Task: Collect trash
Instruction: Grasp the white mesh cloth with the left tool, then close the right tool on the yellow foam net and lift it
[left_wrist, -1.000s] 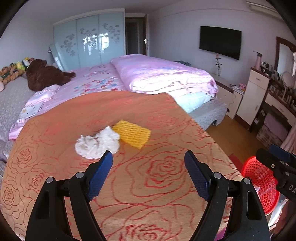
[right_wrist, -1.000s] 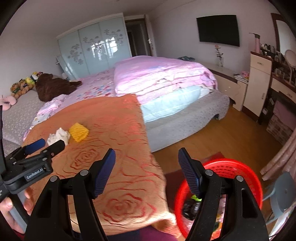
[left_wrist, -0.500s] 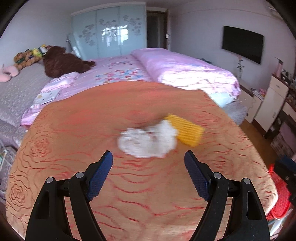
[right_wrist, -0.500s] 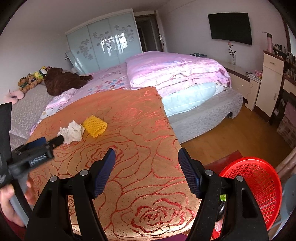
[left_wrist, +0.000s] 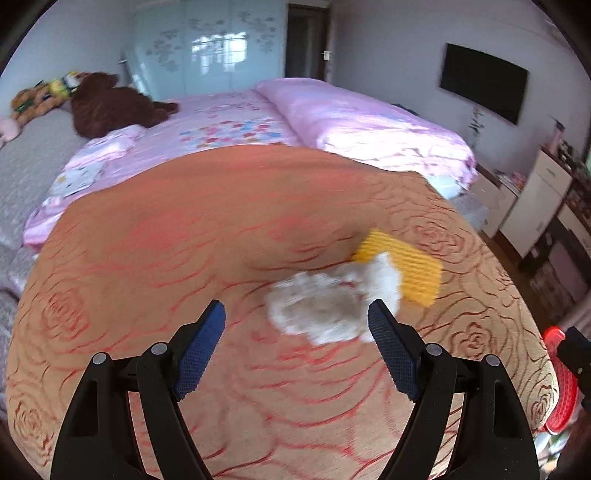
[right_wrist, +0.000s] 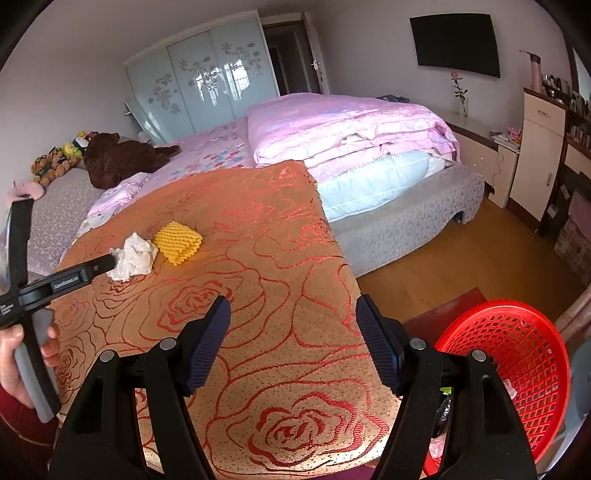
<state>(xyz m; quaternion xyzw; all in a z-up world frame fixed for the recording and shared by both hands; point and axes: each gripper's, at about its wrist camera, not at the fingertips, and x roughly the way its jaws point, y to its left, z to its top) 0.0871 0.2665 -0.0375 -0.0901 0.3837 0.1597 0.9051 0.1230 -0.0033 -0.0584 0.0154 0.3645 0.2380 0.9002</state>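
Grippers: two; left gripper (left_wrist: 295, 325) and right gripper (right_wrist: 293, 317) both spread, grasping nothing.
Trash: two pieces, white tissue wad (left_wrist: 328, 306) at left fingertips, touching yellow foam net (left_wrist: 410, 269), on orange cloth (right_wrist: 258, 258).
Basket: one, red basket (right_wrist: 517, 369), floor, right.
Obstruction: nothing between.

An orange cloth (right_wrist: 258, 295) with a red rose pattern is covering the surface in front. A crumpled white tissue (right_wrist: 133, 256) and a yellow foam net (right_wrist: 178, 242) are lying on it, touching each other, toward its far left part in the right wrist view. Behind it, a bed (right_wrist: 388, 229) is carrying a folded pink quilt (right_wrist: 343, 129). A red basket (right_wrist: 524, 365) is standing on the wooden floor (right_wrist: 461, 258) beside the cloth's right edge.
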